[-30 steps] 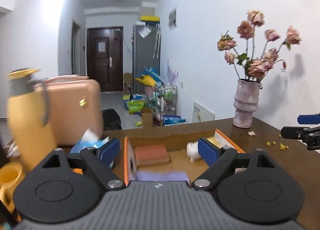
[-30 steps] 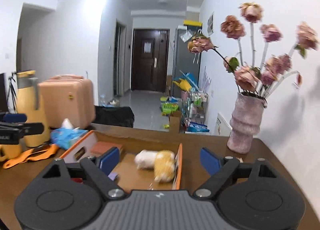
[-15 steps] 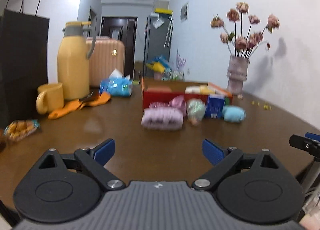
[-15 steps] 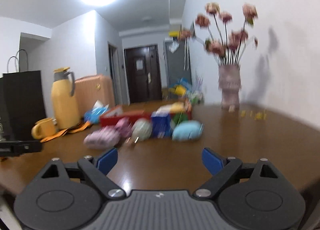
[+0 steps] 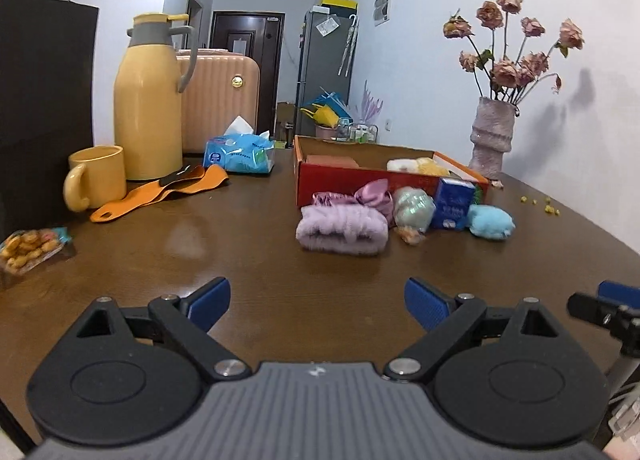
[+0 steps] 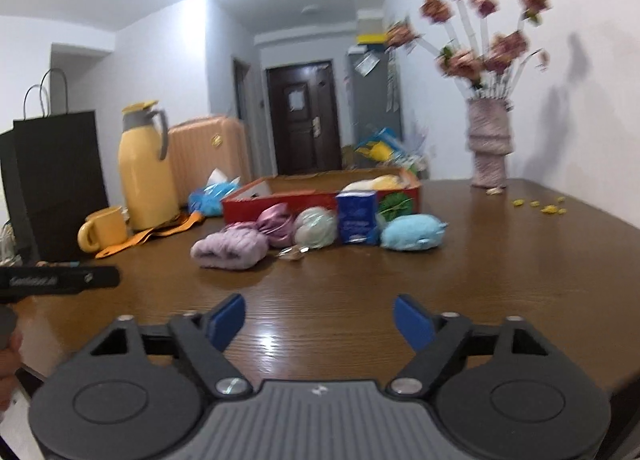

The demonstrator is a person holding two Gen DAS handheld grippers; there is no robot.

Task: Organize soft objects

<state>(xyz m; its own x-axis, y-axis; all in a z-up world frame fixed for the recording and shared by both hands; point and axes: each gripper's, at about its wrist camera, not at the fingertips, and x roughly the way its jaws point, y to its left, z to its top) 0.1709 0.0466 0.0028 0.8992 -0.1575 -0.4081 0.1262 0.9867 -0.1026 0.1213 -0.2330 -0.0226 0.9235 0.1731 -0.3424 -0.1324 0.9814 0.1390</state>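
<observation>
A red box (image 5: 352, 176) (image 6: 304, 198) stands mid-table with a white and yellow plush (image 5: 416, 166) and a reddish block (image 5: 330, 161) inside. In front of it lie a lilac fluffy roll (image 5: 342, 230) (image 6: 230, 248), a pink satin scrunchie (image 5: 374, 196) (image 6: 276, 222), a pale green ball (image 5: 412, 210) (image 6: 316, 226), a blue pack (image 5: 454, 202) (image 6: 357, 216) and a light blue plush (image 5: 490, 221) (image 6: 412, 232). My left gripper (image 5: 316, 302) and right gripper (image 6: 318, 320) are open, empty, near the table's front edge, well short of the objects.
At the left stand a yellow jug (image 5: 148, 100), a yellow mug (image 5: 96, 178), an orange strap (image 5: 160, 192), a blue tissue pack (image 5: 240, 154), a snack bag (image 5: 28, 248) and a black paper bag (image 5: 40, 100). A vase of dried roses (image 5: 494, 132) stands at the far right.
Both grippers have pulled back from over the box to the table's front edge and sit low. The loose soft objects in front of the box have come into view.
</observation>
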